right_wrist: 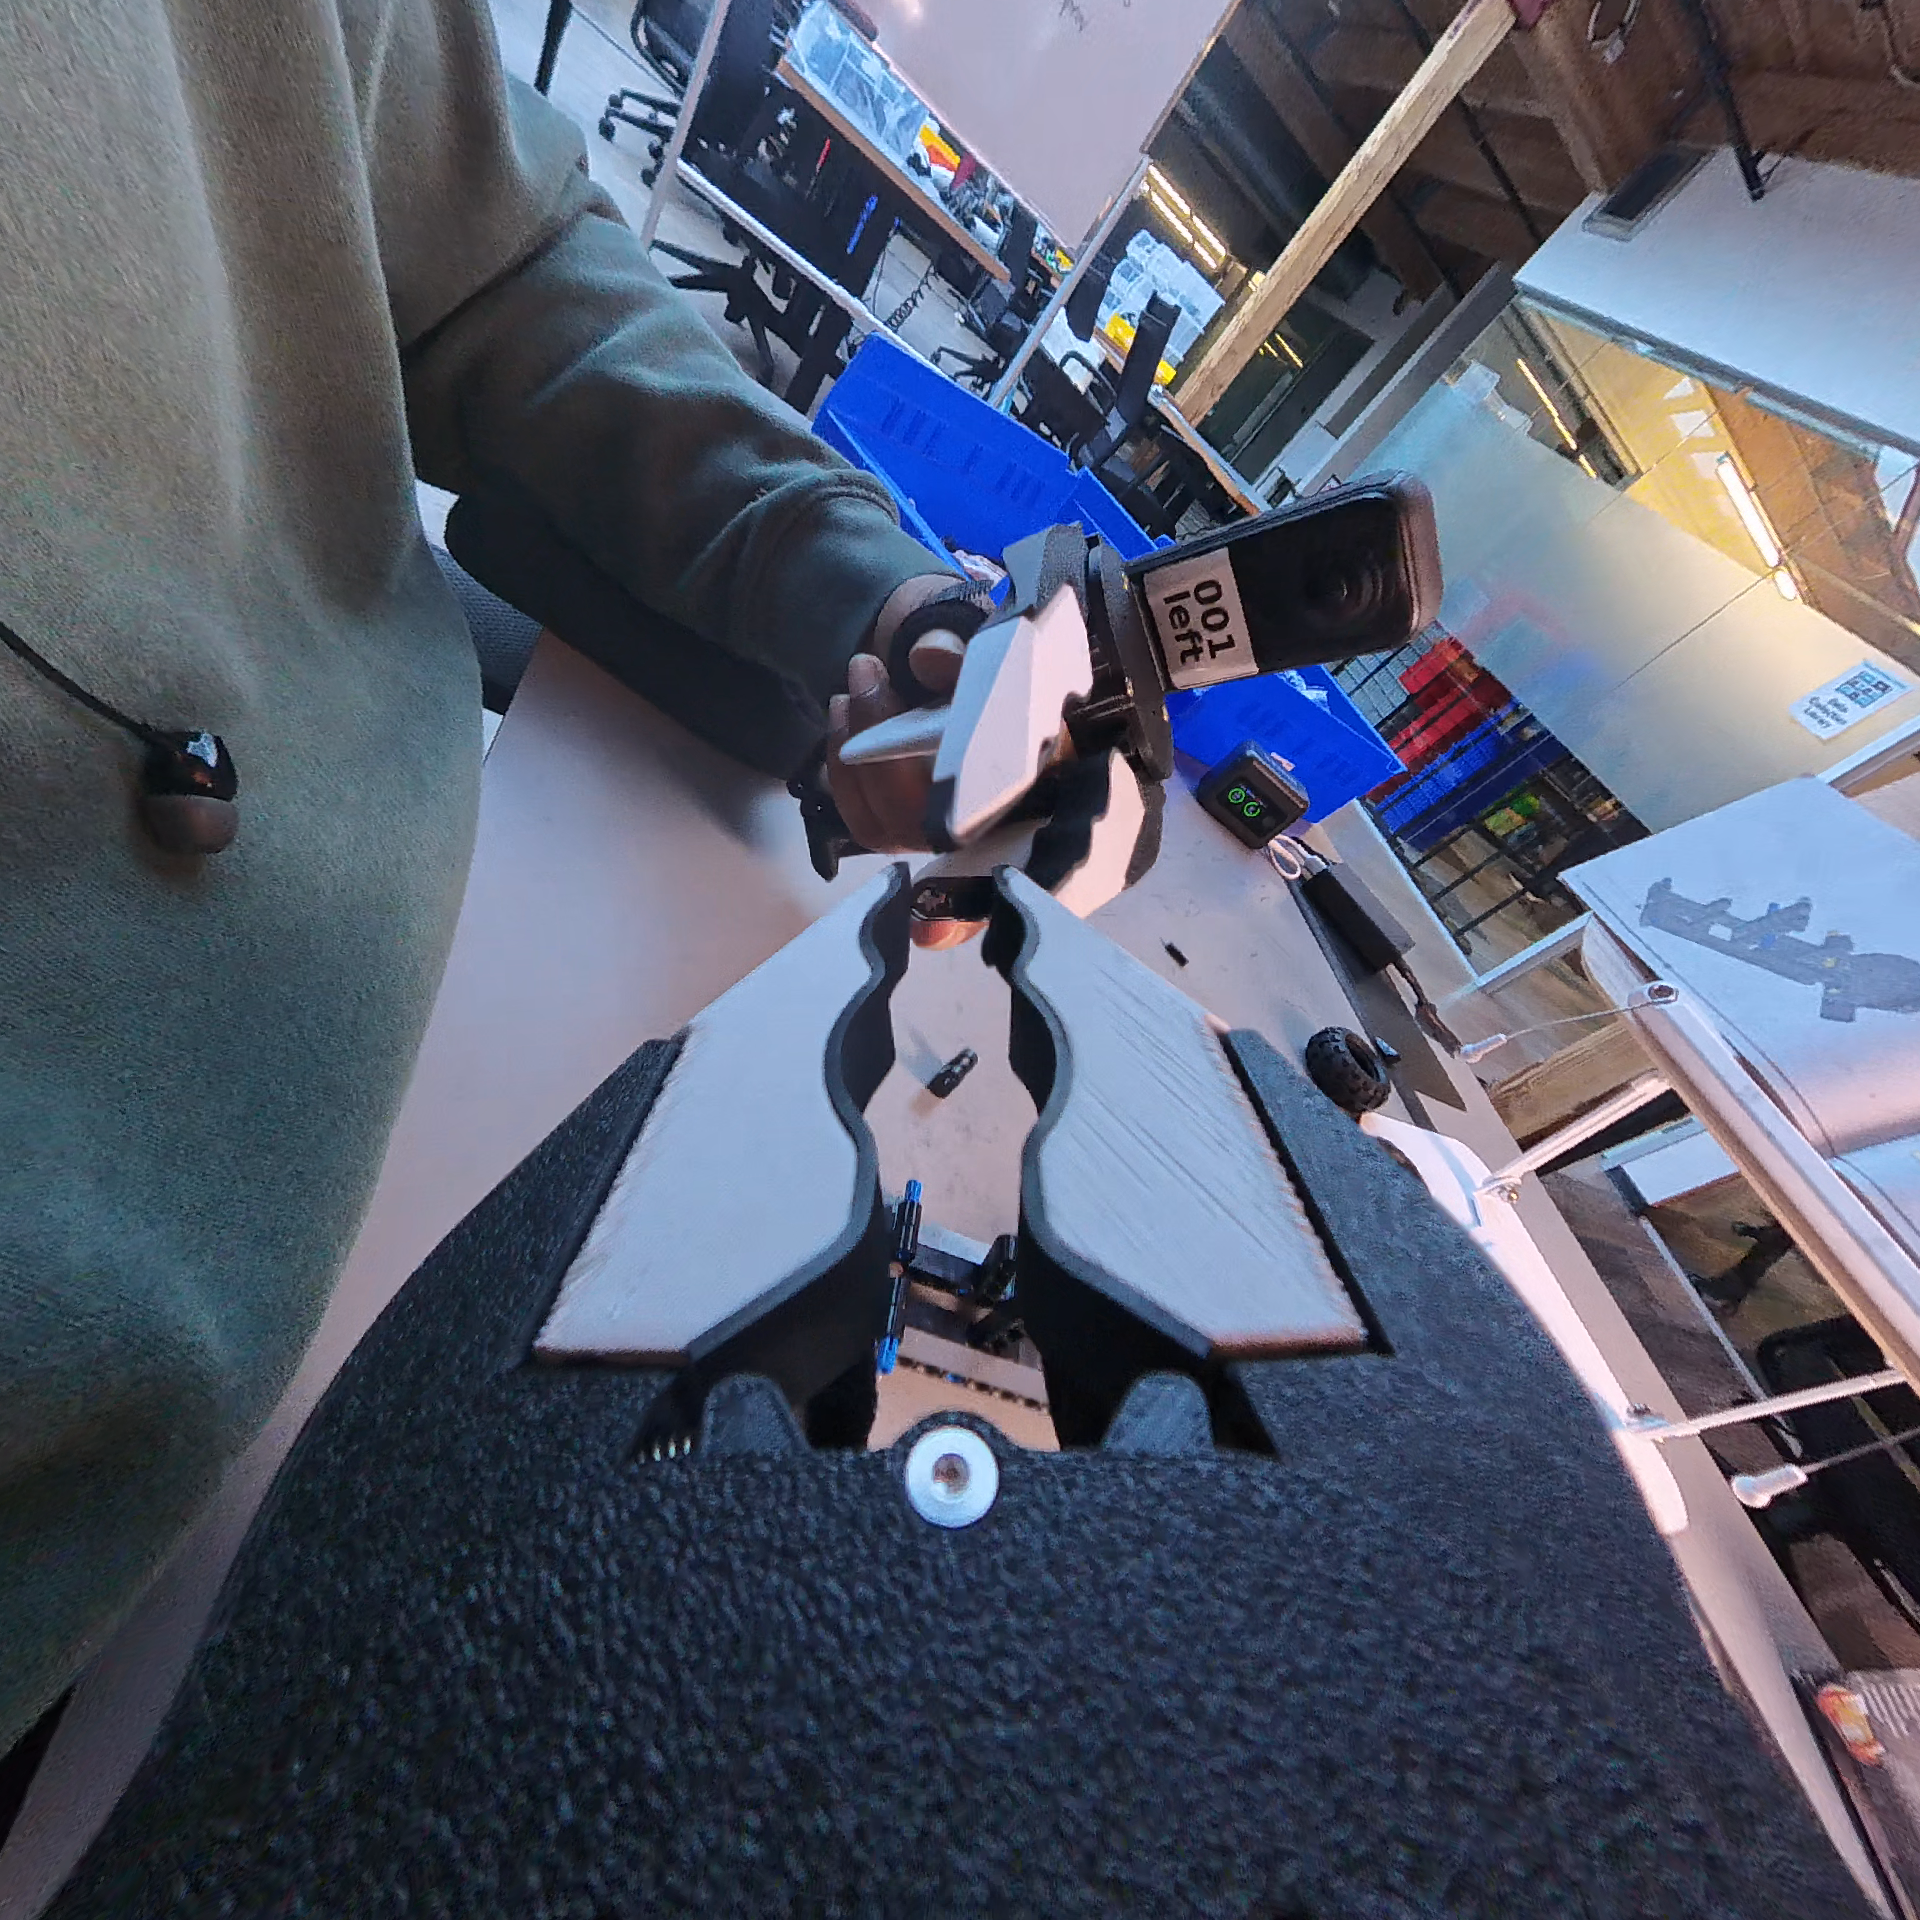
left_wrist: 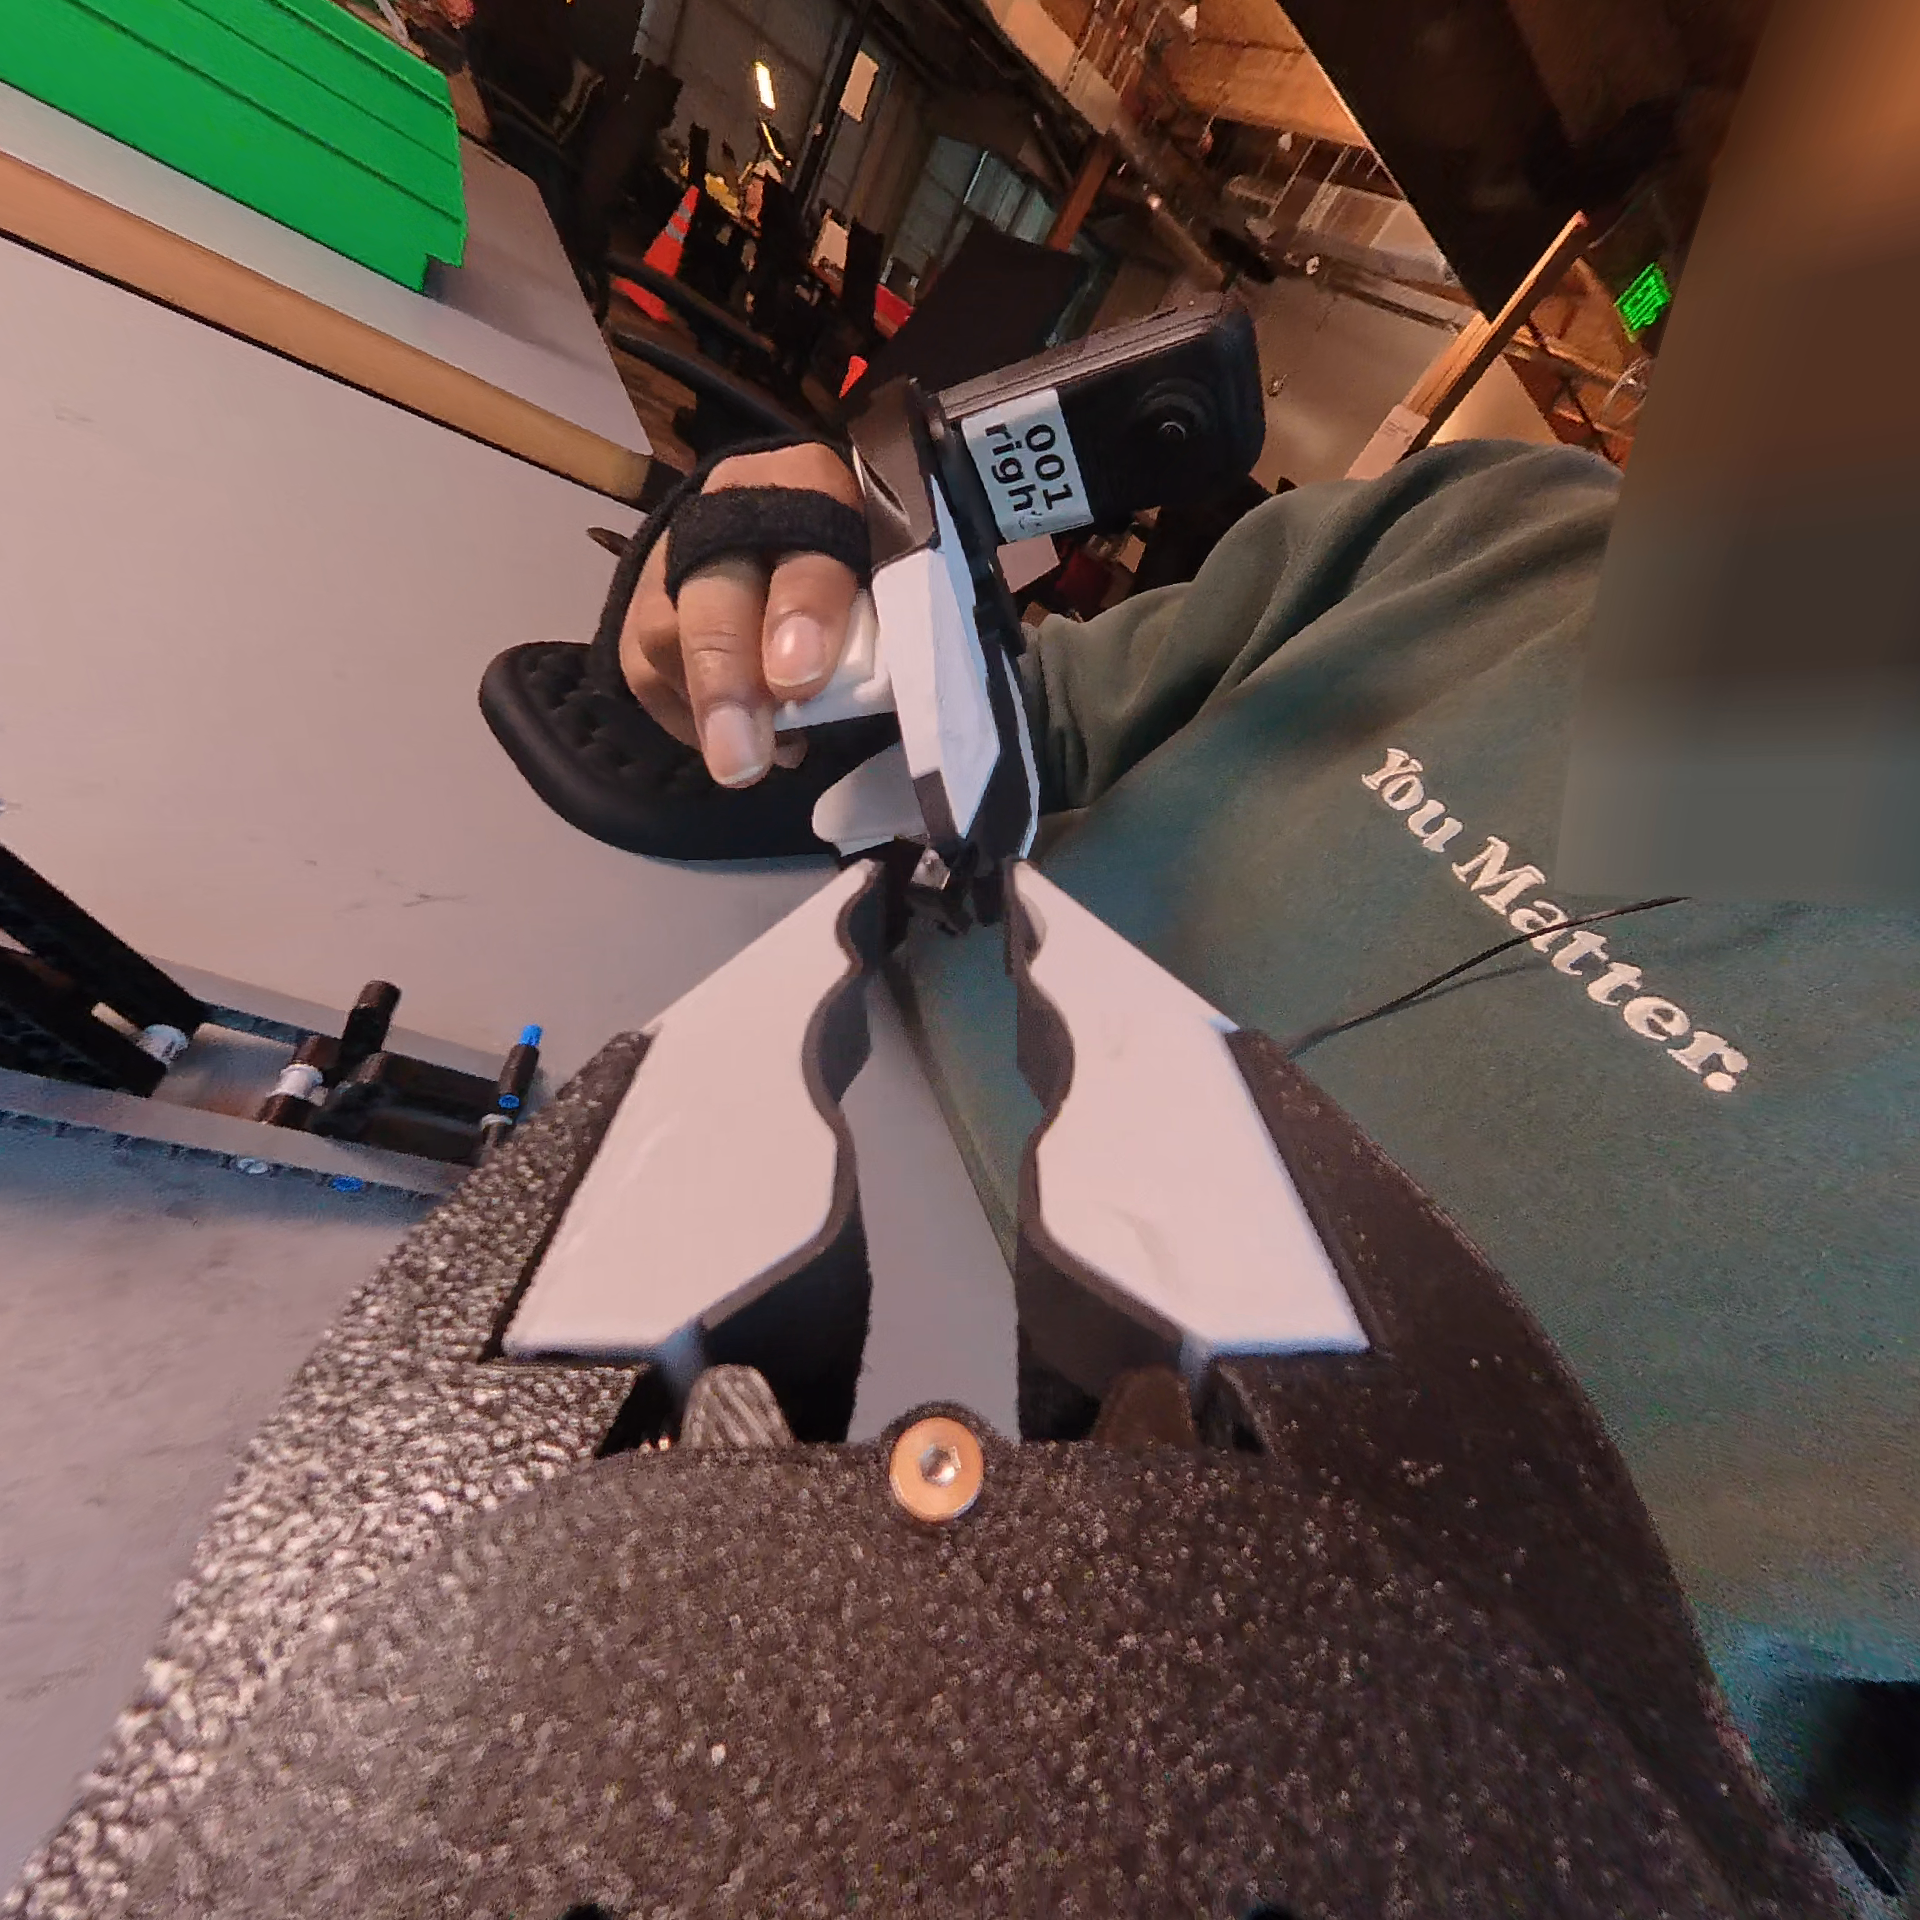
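My two grippers meet tip to tip above a white table (left_wrist: pixel 260 644). In the right wrist view my right gripper (right_wrist: pixel 948 885) has its fingers nearly together on a small black part (right_wrist: pixel 943 900). In the left wrist view my left gripper (left_wrist: pixel 948 885) is open, with its tips on either side of the right gripper's tip (left_wrist: pixel 951 883). The part itself is mostly hidden there. The left gripper (right_wrist: pixel 997 727) also shows in the right wrist view, angled down toward the part. A gloved hand (left_wrist: pixel 727 623) holds the right gripper.
Black fittings with blue and white ends (left_wrist: pixel 395 1081) lie on the table at the left. A loose black piece (right_wrist: pixel 951 1070) and a small tyre (right_wrist: pixel 1348 1068) lie farther off. A black textured pad (left_wrist: pixel 623 748), blue bins (right_wrist: pixel 966 468) and the person's green sweatshirt (left_wrist: pixel 1455 1039) are close by. The tips of both grippers are at nearly the same place. The loose black piece (right_wrist: pixel 951 1070) is about 15 centimeters from both grippers' fingertips.
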Motion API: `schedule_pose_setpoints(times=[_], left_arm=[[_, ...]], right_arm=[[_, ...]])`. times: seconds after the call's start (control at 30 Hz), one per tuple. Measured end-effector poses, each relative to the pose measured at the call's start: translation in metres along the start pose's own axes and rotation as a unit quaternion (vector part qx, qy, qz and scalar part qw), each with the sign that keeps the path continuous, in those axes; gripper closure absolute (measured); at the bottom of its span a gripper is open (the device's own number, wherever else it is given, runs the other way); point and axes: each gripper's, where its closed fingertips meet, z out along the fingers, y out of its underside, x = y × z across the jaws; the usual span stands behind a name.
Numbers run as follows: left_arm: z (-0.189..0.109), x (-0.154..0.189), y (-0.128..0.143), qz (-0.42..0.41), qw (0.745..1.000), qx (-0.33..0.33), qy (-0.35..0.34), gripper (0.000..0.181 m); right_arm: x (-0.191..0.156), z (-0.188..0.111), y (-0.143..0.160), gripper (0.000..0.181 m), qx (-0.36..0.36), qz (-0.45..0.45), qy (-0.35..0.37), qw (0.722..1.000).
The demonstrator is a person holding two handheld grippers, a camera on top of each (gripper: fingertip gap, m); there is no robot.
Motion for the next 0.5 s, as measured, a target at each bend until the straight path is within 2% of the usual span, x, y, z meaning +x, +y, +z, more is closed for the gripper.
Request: schedule_pose_setpoints(times=[0.03, 0.13, 0.17, 0.2, 0.23, 0.3, 0.37, 0.43, 0.5], left_arm=[[0.001, 0.001, 0.0, 0.004, 1.0, -0.001, 0.001, 0.169], [-0.004, -0.003, -0.002, 0.018, 1.0, -0.005, -0.017, 0.173], [-0.008, -0.008, -0.003, 0.025, 0.999, -0.007, -0.038, 0.174], [-0.012, -0.013, -0.005, 0.031, 0.998, -0.007, -0.056, 0.174], [-0.018, -0.019, -0.009, 0.035, 0.996, -0.004, -0.076, 0.174], [-0.034, -0.039, -0.014, 0.049, 0.988, -0.009, -0.146, 0.174], [-0.055, -0.065, -0.016, 0.064, 0.969, -0.024, -0.238, 0.174], [-0.076, -0.086, -0.015, 0.068, 0.948, -0.035, -0.31, 0.174], [-0.094, -0.104, -0.012, 0.064, 0.927, -0.047, -0.366, 0.174]], right_arm=[[-0.001, 0.001, -0.001, 0.167, 0.003, -0.002, -0.003, 1.0], [0.006, 0.0, 0.002, 0.167, -0.009, 0.0, -0.008, 1.0], [0.013, -0.002, 0.009, 0.158, -0.03, 0.004, -0.014, 0.999], [0.023, -0.005, 0.02, 0.142, -0.059, 0.022, -0.023, 0.998], [0.037, -0.009, 0.032, 0.133, -0.089, 0.045, -0.031, 0.995], [0.068, -0.018, 0.061, 0.134, -0.147, 0.051, -0.039, 0.987], [0.094, -0.022, 0.1, 0.135, -0.224, 0.037, -0.059, 0.972], [0.109, -0.021, 0.135, 0.13, -0.3, -0.006, -0.1, 0.949], [0.118, -0.019, 0.164, 0.113, -0.376, -0.066, -0.152, 0.912]])
